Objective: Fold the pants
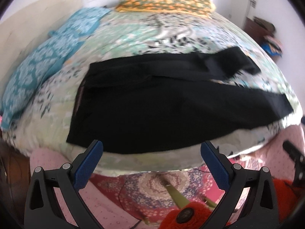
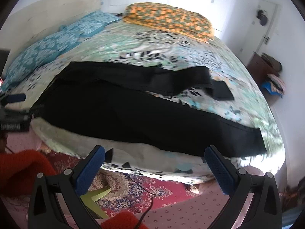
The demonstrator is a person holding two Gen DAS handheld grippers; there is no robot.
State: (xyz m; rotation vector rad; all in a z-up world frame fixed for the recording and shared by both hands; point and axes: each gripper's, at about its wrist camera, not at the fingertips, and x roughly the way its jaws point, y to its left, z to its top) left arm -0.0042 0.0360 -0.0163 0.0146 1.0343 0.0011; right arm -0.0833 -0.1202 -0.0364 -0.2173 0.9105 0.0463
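Black pants (image 1: pixel 152 103) lie spread across the near side of a bed (image 1: pixel 167 30) with a floral cover, waistband to the left, legs running right. The far leg is doubled back on itself near its end (image 1: pixel 228 63). In the right wrist view the same pants (image 2: pixel 144 114) stretch to the bed's right edge. My left gripper (image 1: pixel 151 148) is open, just short of the pants' near edge, holding nothing. My right gripper (image 2: pixel 154 153) is open too, hovering at the bed's edge below the near leg. The left gripper's blue tip (image 2: pixel 15 97) shows at the far left.
Two teal pillows (image 1: pixel 47 61) lie at the bed's left side by a cream headboard. An orange patterned pillow (image 1: pixel 165 0) sits at the far side. A patterned rug (image 2: pixel 143 190) covers the floor below. A dark cabinet with clothes (image 2: pixel 266 70) stands by a door at right.
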